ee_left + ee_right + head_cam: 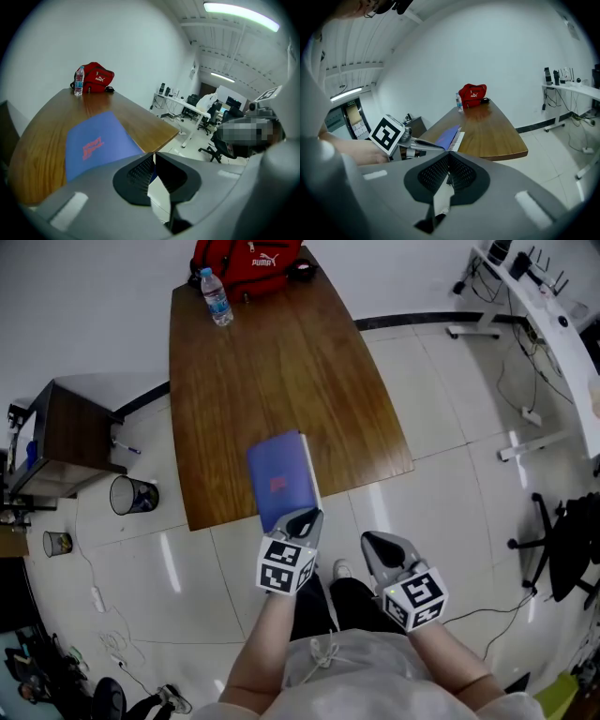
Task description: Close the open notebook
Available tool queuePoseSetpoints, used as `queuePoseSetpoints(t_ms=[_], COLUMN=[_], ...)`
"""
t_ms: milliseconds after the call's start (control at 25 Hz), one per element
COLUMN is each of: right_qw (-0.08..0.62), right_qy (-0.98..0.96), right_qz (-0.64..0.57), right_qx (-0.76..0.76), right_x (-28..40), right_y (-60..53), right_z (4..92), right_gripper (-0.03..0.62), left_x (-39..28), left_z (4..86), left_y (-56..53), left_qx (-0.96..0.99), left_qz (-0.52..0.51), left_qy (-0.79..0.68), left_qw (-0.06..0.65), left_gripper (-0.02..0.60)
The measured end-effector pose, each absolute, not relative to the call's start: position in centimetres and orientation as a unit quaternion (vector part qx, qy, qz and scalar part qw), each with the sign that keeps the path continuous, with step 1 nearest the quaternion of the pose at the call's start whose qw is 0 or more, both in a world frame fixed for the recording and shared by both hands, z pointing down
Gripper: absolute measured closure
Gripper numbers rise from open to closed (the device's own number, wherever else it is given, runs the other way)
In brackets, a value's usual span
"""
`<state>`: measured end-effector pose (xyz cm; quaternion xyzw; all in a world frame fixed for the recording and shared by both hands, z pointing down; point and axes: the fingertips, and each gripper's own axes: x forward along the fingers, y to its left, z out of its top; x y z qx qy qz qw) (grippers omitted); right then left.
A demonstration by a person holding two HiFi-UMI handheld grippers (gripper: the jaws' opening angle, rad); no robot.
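A blue notebook [281,479] lies closed on the wooden table [281,362], its near end reaching slightly past the front edge. In the left gripper view its cover [93,145] with red print fills the space just beyond the jaws. My left gripper [302,519] sits at the notebook's near end; its pads stand a thin slit apart [153,157] with nothing between them. My right gripper [375,545] hangs over the floor, right of the notebook and off the table. Its fingertips meet [448,157] and hold nothing. The right gripper view shows the notebook [449,136] edge-on.
At the table's far end stand a water bottle [216,296] and a red bag [248,263]. A dark side cabinet [70,437] and a mesh bin [131,495] stand left of the table. An office chair [562,549] and white desks are at the right.
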<state>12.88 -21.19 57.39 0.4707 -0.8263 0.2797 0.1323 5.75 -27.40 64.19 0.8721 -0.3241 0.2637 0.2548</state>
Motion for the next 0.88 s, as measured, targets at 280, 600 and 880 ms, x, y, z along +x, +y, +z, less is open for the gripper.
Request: queuePoseSetpoints(t_ms=[280, 600, 880], right_qw=[0.144, 0.144, 0.109], right_qy=[-0.804, -0.805, -0.84], right_qz=[0.308, 0.298, 0.234], right_qx=[0.488, 0.493, 0.476], right_x=[16.0, 17.4, 16.4], right_y=[-21.2, -20.6, -22.0], right_z=[60.7, 60.6, 54.5], right_gripper=[0.586, 0.586, 0.586], left_x=[7.6, 8.0, 4.9], left_z=[68.8, 65.5, 50.5], left_y=[-28.3, -28.3, -28.2], left_qx=[0.854, 0.866, 0.884], left_qz=[0.278, 0.227, 0.086], left_qy=[-0.335, -0.346, -0.429], left_qw=[0.285, 0.281, 0.167], left_gripper=[0.552, 0.503, 0.552])
